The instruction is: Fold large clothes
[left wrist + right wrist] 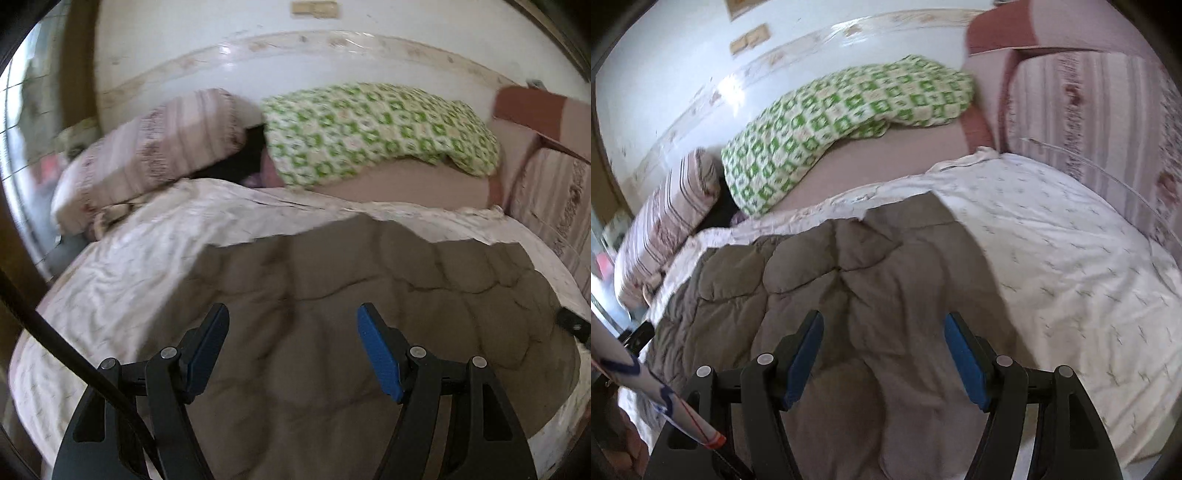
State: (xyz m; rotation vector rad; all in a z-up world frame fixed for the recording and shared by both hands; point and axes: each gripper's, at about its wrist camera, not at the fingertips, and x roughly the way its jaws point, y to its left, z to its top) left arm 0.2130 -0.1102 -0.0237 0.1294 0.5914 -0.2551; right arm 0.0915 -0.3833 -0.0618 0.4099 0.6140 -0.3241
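Brown quilted garment (369, 314) atop white sheet (110, 288); left gripper (291, 325) and right gripper (882, 332) spread, empty. Risk: pinch snags sheet beneath garment.

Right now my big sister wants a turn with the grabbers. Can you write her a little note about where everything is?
Left gripper: open, holding nothing, above the brown quilted garment.
Right gripper: open too, above the same garment.
The garment lies spread and rumpled on the white printed sheet on the bed. The green checked blanket and striped pillow lie behind it.
Done: no neat fold shows.
Left: grip an edge and fold it.
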